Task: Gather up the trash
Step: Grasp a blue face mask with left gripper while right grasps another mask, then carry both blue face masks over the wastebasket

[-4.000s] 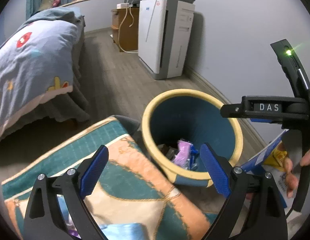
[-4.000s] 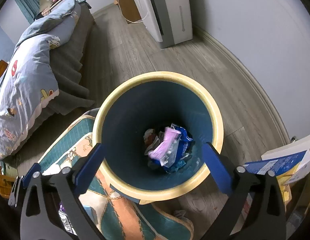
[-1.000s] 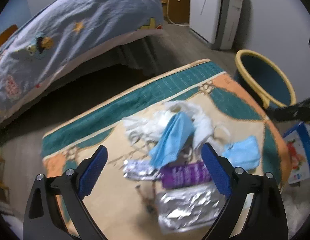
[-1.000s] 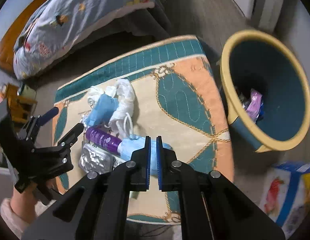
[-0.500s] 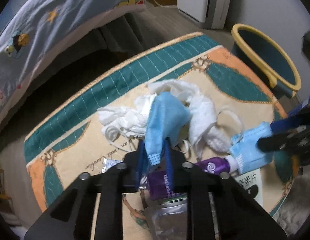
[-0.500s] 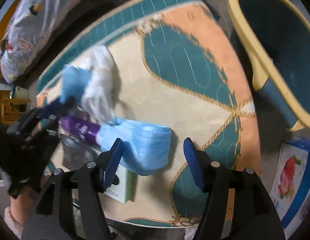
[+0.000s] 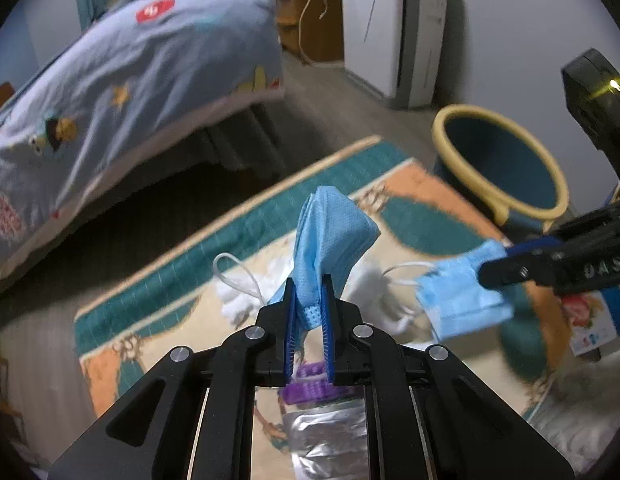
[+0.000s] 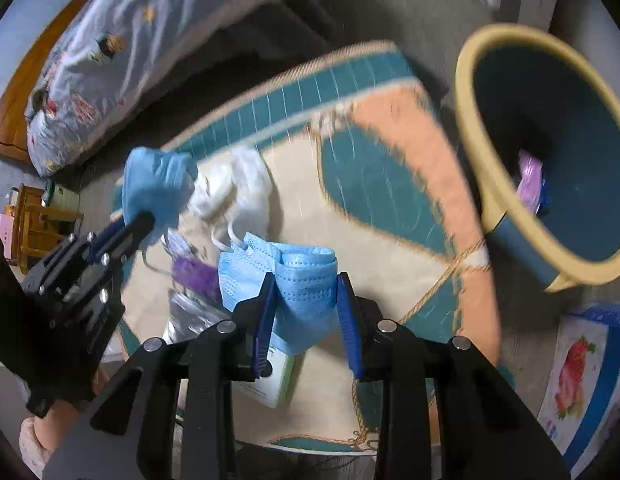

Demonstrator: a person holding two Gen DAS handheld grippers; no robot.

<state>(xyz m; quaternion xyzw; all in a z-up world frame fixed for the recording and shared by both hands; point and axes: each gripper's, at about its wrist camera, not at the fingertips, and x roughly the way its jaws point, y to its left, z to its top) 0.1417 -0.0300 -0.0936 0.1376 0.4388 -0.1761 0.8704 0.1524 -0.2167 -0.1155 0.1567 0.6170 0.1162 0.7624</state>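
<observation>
A bed (image 7: pixel 122 80) stands behind the patterned bench (image 8: pixel 389 152), with the trash bin (image 8: pixel 469 128) beside it. A second ago both face masks lay flat among the trash; now the left gripper (image 7: pixel 308 312) has clenched on one mask (image 7: pixel 329 236) and lifted it, while the right gripper (image 8: pixel 306 304), its fingers just closing, pinches the other mask (image 8: pixel 306 280). Both look ready for the bin.

The round yellow-rimmed blue trash bin (image 8: pixel 509 216) stands on the floor just right of the quilted teal-and-peach mat (image 8: pixel 389 184). White crumpled tissues (image 8: pixel 238 192) lie on the mat. The bed with the blue cartoon quilt (image 7: pixel 130 72) stands behind the mat; the white air purifier (image 7: pixel 389 28) stands behind the bin.
</observation>
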